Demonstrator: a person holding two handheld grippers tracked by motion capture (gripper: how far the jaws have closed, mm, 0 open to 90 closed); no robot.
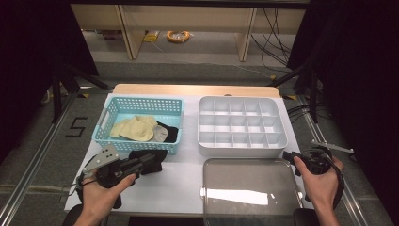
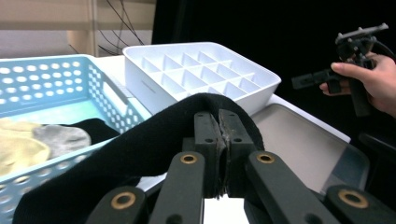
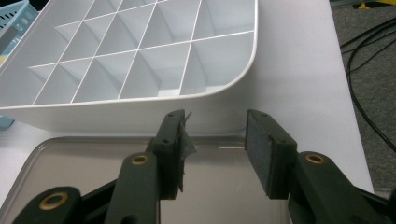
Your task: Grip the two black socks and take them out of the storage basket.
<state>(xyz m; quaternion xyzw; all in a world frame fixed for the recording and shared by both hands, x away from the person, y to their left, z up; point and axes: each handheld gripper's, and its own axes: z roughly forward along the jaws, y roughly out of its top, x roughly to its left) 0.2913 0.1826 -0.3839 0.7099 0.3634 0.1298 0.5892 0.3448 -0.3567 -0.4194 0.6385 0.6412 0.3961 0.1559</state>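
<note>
My left gripper [image 1: 142, 161] [image 2: 218, 116] is shut on a black sock [image 1: 156, 165] [image 2: 140, 154], just in front of the blue basket [image 1: 109, 123] [image 2: 46, 79]. The sock drapes over the closed jaws and hides their tips. In the basket lie yellow socks [image 1: 134, 128], a grey sock [image 1: 161, 134] [image 2: 63, 138] and a dark one [image 1: 171, 132]. My right gripper [image 1: 288, 157] [image 3: 215, 126] is open with nothing between its pads. It hovers at the right corner of the white compartment tray [image 1: 242, 147] [image 3: 140, 60], over the far edge of a clear lid [image 1: 249, 190] [image 3: 219, 182].
The white tray's many compartments hold nothing. A white mat [image 1: 183, 169] covers the table; its right edge lies just beside my right hand. Cables [image 3: 369, 70] run over the floor to the right. Shelving legs stand beyond the table's far edge.
</note>
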